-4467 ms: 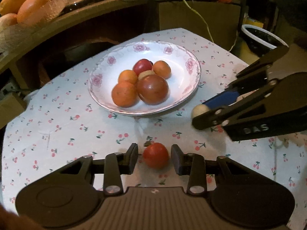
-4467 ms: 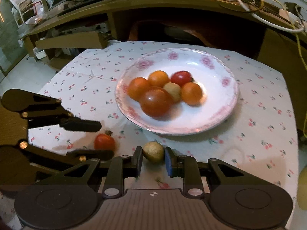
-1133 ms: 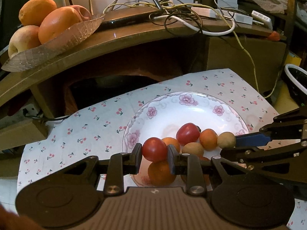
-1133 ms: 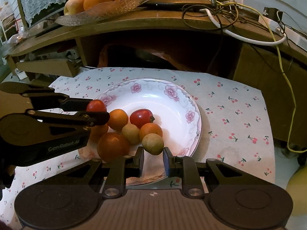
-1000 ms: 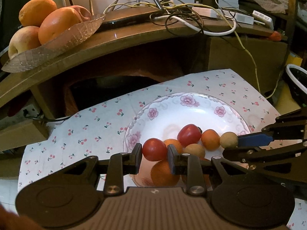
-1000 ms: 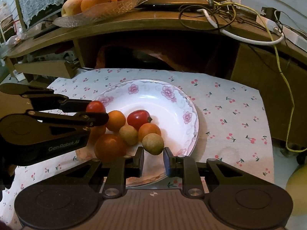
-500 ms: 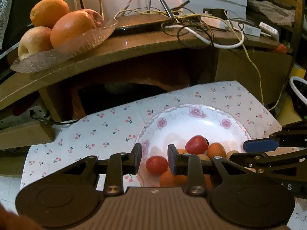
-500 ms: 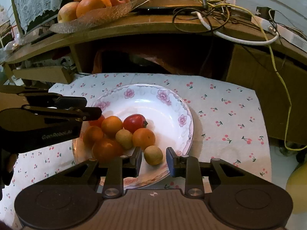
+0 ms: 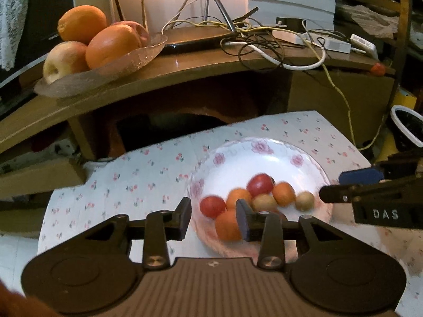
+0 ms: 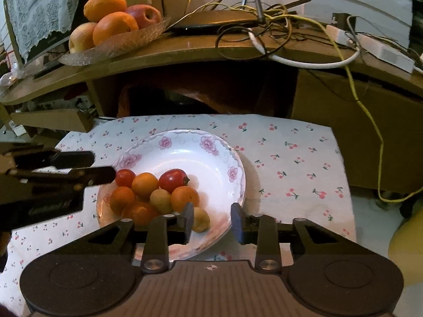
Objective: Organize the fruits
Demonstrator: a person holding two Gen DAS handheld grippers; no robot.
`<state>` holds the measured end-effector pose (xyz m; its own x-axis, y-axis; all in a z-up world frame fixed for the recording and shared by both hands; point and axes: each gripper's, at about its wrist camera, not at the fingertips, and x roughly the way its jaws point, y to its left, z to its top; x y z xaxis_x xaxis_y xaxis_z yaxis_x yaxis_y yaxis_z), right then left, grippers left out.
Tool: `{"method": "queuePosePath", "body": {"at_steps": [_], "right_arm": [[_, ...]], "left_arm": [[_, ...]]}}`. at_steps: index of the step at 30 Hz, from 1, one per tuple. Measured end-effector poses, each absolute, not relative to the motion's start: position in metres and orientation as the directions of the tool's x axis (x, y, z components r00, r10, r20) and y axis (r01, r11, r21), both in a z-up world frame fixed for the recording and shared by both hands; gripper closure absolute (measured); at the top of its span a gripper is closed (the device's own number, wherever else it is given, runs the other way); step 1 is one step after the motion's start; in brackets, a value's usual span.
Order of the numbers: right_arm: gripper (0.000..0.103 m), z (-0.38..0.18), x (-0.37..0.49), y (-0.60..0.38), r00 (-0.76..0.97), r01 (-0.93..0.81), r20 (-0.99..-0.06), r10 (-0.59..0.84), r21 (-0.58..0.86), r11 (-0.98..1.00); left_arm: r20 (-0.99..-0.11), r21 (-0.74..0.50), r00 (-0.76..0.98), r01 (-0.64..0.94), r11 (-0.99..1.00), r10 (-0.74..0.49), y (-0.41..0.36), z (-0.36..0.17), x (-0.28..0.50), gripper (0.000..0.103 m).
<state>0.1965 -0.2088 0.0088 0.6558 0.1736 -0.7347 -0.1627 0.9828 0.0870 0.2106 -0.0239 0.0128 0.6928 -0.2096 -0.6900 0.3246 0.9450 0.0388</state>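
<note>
A white flowered plate (image 9: 277, 166) (image 10: 211, 163) on the cherry-print cloth holds several small fruits. A small red fruit (image 9: 212, 206) (image 10: 125, 177) lies at the plate's left edge. A small yellow-brown fruit (image 9: 304, 200) (image 10: 200, 219) lies at its near right. My left gripper (image 9: 213, 216) is open and empty, raised above the red fruit. My right gripper (image 10: 211, 221) is open and empty, raised above the yellow-brown fruit. Each gripper shows in the other's view, the right one (image 9: 351, 186) and the left one (image 10: 97, 166).
A wooden shelf (image 9: 185, 68) behind the table carries a glass dish of large fruit (image 9: 90, 45) (image 10: 113, 21) and tangled cables (image 9: 264, 42). A cardboard box (image 10: 53, 120) stands at the left. A dark bowl (image 9: 407, 129) is at the far right.
Both grippers opened and let their fruits go onto the plate. Both have since lifted and drawn back from the plate.
</note>
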Motion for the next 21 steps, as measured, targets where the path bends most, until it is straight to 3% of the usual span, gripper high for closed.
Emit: {"method": "queuePosePath", "body": {"at_steps": [13,21], "right_arm": [[0.064,0.017,0.158,-0.205,0.647,-0.177,-0.738,0.192,0.1,0.979],[0.064,0.019,0.13,-0.202,0.644,-0.161,-0.74,0.195,0.118,0.98]], "left_arm": [[-0.713,0.015,0.668,0.319,0.948,-0.213,-0.022,0.009,0.158,0.058],[-0.723,0.01,0.659,0.31,0.951,-0.207,-0.023,0.007,0.135,0.05]]}}
